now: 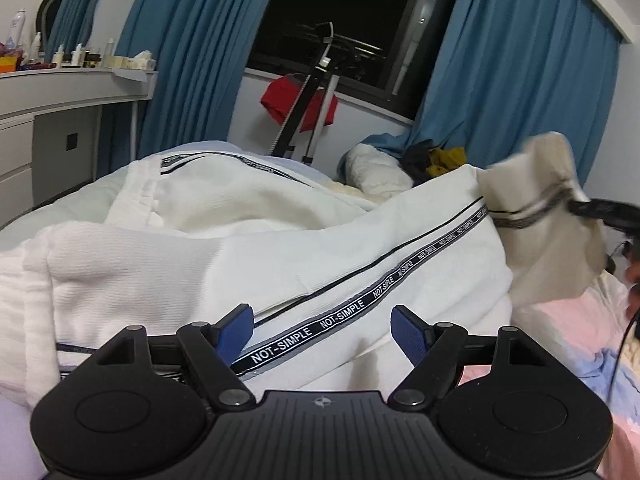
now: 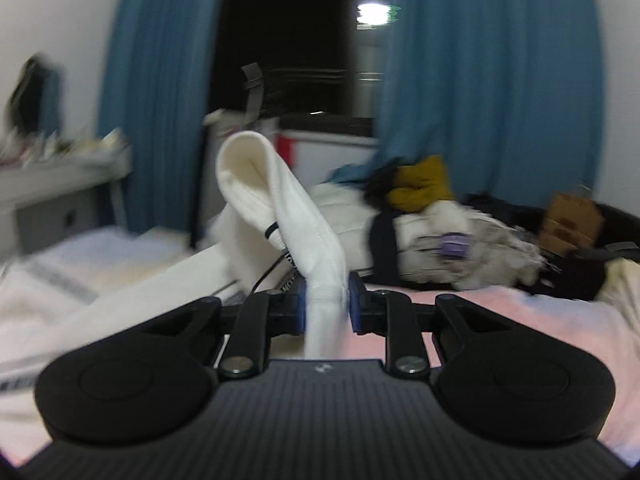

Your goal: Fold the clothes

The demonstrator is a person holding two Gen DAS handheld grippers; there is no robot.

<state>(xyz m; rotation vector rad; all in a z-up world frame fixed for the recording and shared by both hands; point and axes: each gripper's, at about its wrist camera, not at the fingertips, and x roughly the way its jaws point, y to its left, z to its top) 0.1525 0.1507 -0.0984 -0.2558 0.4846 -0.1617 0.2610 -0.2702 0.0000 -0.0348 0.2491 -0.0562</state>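
Observation:
White trousers [image 1: 248, 248] with a black "NOT-SIMPLE" side stripe [image 1: 360, 304] lie spread on the bed. My left gripper [image 1: 322, 332] is open and low over the stripe, its blue pads either side of it. My right gripper [image 2: 327, 304] is shut on a fold of the white trousers [image 2: 288, 208] and holds that end lifted off the bed. In the left wrist view the lifted end [image 1: 548, 216] hangs at the right with the right gripper [image 1: 596, 208] behind it.
A pink sheet [image 2: 500, 320] covers the bed at the right. A pile of clothes [image 2: 432, 216] lies by the blue curtains [image 1: 516, 80]. A red garment on a stand [image 1: 300, 100] hangs below the dark window. A grey dresser with bottles [image 1: 60, 92] stands at the left.

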